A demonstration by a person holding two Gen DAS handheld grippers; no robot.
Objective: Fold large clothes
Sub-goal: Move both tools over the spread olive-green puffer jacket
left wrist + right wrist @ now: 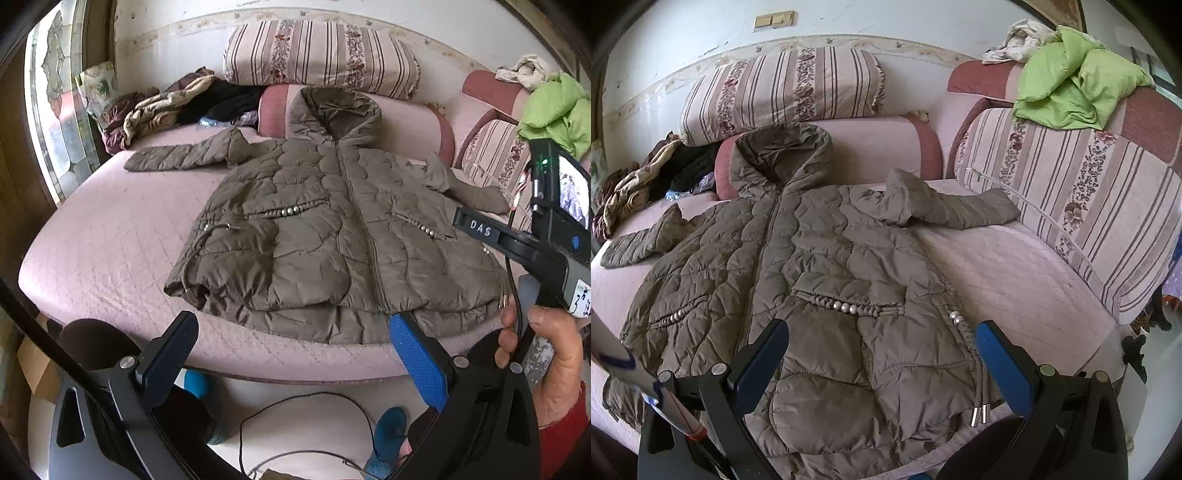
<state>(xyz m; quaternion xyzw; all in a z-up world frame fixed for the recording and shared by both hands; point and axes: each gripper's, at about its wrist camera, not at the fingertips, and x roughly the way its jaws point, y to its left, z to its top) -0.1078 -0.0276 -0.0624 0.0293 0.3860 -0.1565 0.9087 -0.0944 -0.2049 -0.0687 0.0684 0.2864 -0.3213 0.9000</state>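
One jacket (325, 225) — olive-brown, quilted, hooded — lies front up and zipped on the pink bed (96, 240), both sleeves spread out to the sides, hood toward the pillows, hem at the near edge.

Left wrist view only: the floor below the bed edge with a black cable (306, 398), two blue shoes (388, 435), a cardboard box (37, 365) at the left, and the person's right hand (546, 354) gripping the other tool's handle.

Right wrist view only: two wall switch plates (774, 19) and the jacket's two metal-tipped drawstring ends (979, 414) near the hem.

Both views: one striped bolster (783, 92) against the wall, one pink roll cushion (879, 140) under the hood, one green quilt (1071, 81), one heap of dark and tan clothes (166, 107) at the far left.

Left claw (295, 354): spread wide, holding nothing, short of the hem.

Right claw (882, 358): spread wide, holding nothing, over the jacket's lower corner.
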